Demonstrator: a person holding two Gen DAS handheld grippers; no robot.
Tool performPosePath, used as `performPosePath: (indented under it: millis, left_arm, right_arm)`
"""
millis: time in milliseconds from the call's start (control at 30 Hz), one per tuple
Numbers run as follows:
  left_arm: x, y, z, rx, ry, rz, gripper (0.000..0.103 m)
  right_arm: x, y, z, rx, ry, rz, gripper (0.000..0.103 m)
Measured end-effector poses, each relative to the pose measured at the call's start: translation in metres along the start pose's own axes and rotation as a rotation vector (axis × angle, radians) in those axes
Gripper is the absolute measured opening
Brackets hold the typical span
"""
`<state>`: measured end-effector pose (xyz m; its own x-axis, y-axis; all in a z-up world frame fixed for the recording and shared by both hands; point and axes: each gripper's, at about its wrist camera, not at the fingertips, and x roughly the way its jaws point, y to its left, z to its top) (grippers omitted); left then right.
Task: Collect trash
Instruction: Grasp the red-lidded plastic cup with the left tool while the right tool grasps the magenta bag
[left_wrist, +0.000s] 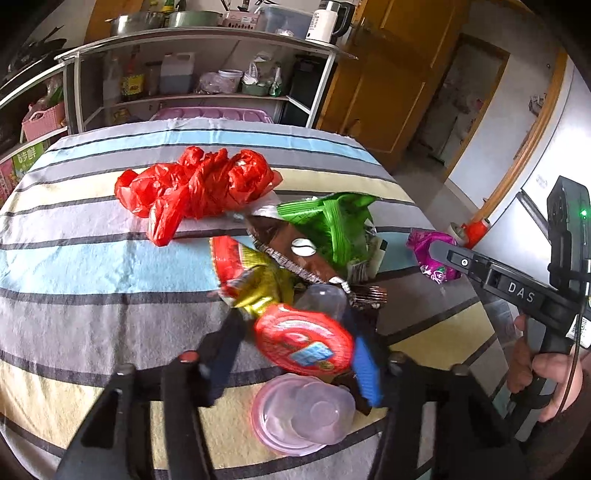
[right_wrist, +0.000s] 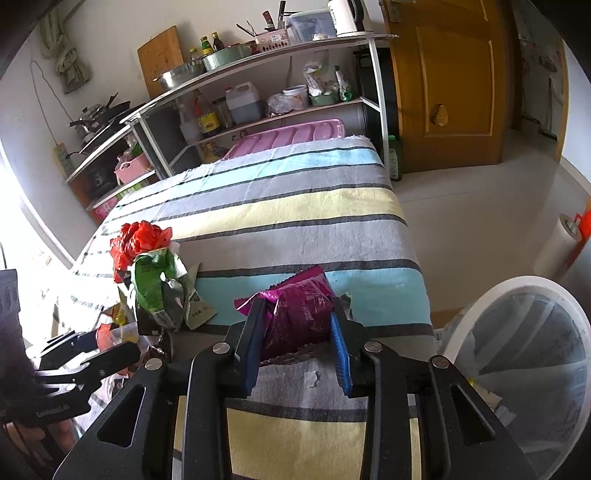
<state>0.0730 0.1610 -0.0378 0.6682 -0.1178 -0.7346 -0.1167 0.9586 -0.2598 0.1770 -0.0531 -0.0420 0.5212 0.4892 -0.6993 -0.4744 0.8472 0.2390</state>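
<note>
The right gripper clamps a crumpled purple snack wrapper near the table's right edge. The left gripper squeezes a red-lidded clear plastic cup beside the wrapper pile.

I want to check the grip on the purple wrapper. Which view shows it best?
The right wrist view: the purple wrapper sits centred and close between the right gripper's fingers, which press both its sides. The left wrist view shows it small, near the edge, partly hidden.

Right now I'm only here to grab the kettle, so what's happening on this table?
A person is clearing trash off the striped cloth. The right gripper pinches a purple snack wrapper beside the white bin. The left gripper holds a red-lidded plastic cup. The red plastic bag and green wrapper remain.
</note>
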Motion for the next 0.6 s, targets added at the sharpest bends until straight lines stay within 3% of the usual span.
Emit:
performPosePath:
  millis: [133,600]
  left_arm:
    - [-0.001,0.0,0.0,-0.004,0.0,-0.002,0.045]
    - [-0.037,-0.012,0.002,0.025,-0.072,-0.003,0.045]
  right_arm:
    - [-0.004,0.0,-0.001,0.002,-0.011,0.007,0.033]
    - [-0.034,-0.001,-0.007,0.027,-0.062,0.042,0.032]
